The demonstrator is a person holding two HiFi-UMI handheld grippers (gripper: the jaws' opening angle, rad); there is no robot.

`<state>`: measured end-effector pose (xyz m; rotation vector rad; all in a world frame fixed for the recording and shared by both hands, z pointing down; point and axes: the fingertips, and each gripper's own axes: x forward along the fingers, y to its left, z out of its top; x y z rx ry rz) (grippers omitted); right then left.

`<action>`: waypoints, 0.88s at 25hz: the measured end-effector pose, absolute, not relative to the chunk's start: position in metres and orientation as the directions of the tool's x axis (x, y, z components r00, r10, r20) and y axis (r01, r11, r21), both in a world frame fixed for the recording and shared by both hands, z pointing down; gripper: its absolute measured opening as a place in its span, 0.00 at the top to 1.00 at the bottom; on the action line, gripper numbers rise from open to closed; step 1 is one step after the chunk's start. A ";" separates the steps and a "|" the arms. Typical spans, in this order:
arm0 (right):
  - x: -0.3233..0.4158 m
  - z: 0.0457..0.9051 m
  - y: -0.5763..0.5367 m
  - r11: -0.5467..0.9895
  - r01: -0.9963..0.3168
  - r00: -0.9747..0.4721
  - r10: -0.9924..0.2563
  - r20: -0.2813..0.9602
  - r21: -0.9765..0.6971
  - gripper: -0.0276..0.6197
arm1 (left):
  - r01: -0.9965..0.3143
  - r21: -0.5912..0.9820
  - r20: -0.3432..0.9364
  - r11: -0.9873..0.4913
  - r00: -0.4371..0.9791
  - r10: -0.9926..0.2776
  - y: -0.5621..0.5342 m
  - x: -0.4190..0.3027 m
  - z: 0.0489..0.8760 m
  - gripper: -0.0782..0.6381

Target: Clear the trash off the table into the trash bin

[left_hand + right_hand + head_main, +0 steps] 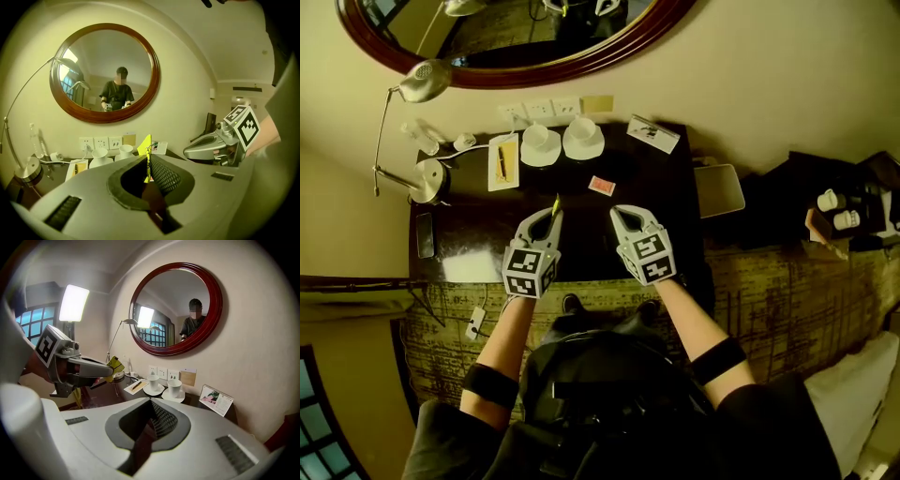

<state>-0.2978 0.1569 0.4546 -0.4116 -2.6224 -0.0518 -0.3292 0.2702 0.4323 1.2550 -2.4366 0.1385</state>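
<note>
Yellow wrapper (145, 146) clamped right in the tips of the left hand-held gripper (553, 215), up off the surface (478, 234); right hand-held gripper (617, 212) pinched closed on nothing.

Grey left gripper (553, 216), black-white marker cube (530, 270), black armbands (490, 382)

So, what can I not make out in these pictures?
Yellow scrap in the left gripper: lower part hidden between its jaws, left gripper view.
Small red item on the table: too small to identify, head view.
Grey container beside the table: too dim to tell if it is the bin, head view.
</note>
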 end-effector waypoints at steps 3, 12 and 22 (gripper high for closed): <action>-0.291 0.457 0.150 0.960 0.276 -0.839 0.260 0.478 -0.038 0.94 | -0.823 0.091 0.386 0.561 -0.490 -0.782 0.259 -0.324 0.431 0.88; -0.240 0.450 0.059 0.999 0.045 -0.883 0.047 0.468 -0.015 0.94 | -0.945 0.060 0.366 0.322 -0.280 -0.888 0.153 -0.286 0.419 0.88; -0.084 0.447 -0.080 0.926 -0.378 -0.816 -0.334 0.472 0.003 0.94 | -0.995 0.058 0.344 -0.086 0.100 -0.934 -0.006 -0.165 0.416 0.88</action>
